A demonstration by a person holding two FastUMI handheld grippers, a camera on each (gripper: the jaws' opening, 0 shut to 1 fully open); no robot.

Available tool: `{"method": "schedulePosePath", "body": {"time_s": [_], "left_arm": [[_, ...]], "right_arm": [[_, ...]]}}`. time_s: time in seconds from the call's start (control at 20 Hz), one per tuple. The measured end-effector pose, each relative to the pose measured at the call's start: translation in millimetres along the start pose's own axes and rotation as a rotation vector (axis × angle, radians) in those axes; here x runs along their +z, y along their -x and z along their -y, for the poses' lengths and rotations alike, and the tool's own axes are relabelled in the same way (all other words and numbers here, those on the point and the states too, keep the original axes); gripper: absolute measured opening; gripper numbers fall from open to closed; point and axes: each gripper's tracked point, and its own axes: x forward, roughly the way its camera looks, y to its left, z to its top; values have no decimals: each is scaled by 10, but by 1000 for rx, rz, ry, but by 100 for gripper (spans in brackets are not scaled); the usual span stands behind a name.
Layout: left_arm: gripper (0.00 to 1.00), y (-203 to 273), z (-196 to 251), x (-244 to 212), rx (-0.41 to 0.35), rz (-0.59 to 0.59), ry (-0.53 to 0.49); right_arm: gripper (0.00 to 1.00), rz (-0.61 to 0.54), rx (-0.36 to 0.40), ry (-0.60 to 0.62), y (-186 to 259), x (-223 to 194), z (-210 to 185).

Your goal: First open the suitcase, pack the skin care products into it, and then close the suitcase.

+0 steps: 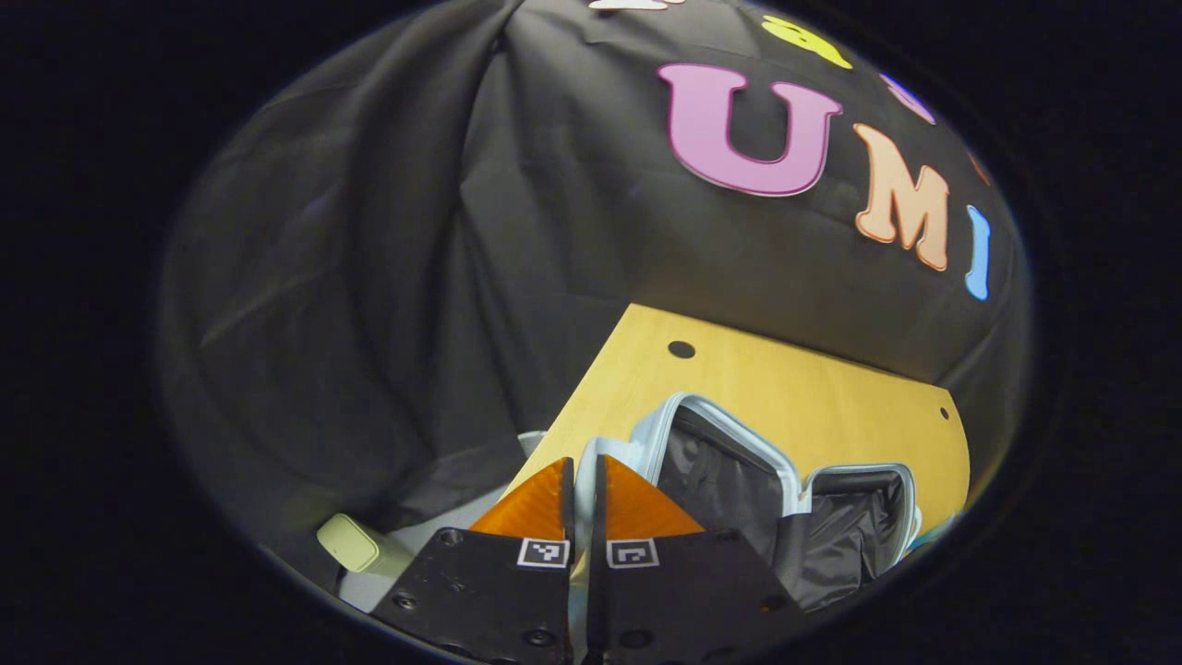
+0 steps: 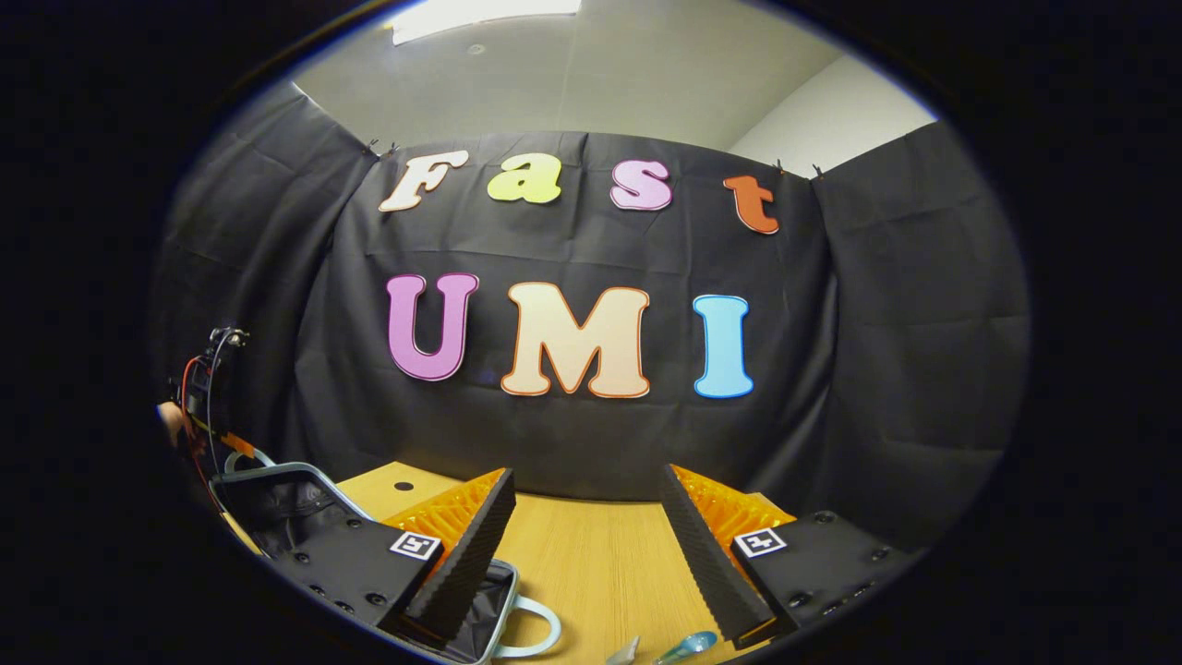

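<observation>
Your left gripper (image 1: 584,480) is clenched on a thin pale edge of the open suitcase (image 1: 739,462), which lies on the wooden table (image 1: 813,388). Your right gripper (image 2: 586,545) hangs released above the table, suitcase at its left.

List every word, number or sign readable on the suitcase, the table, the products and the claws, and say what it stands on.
Suitcase: no text to read.
Table: none.
Pale green item: no print legible.
Left claw: square marker tags, patterns, no letters.
Right claw: square marker tags, patterns, no letters.
Bluish clear item: too small to read.
</observation>
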Motion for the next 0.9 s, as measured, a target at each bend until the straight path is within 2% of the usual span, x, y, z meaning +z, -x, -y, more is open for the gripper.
{"method": "schedulePosePath", "body": {"time_s": [0.1, 0.2, 0.3, 0.35, 0.55, 0.9], "left_arm": [[0, -40, -59, -71, 15, -2, 40], [5, -81, -151, -156, 60, -1, 50], [17, -2, -160, -64, 66, 58, 59], [27, 66, -23, 78, 26, 134, 67], [95, 433, 447, 379, -11, 299, 5], [95, 1138, 1498, 568, -64, 468, -98]], "right_arm": [[99, -11, -4, 6, 0, -24, 35], [99, -21, -9, 15, 15, -56, 96], [99, -22, -13, 20, -11, -57, 150], [99, -22, -13, 21, -14, -54, 190], [99, 6, -3, 10, -64, 63, 383], [100, 100, 31, -27, -147, 407, 800]]}}
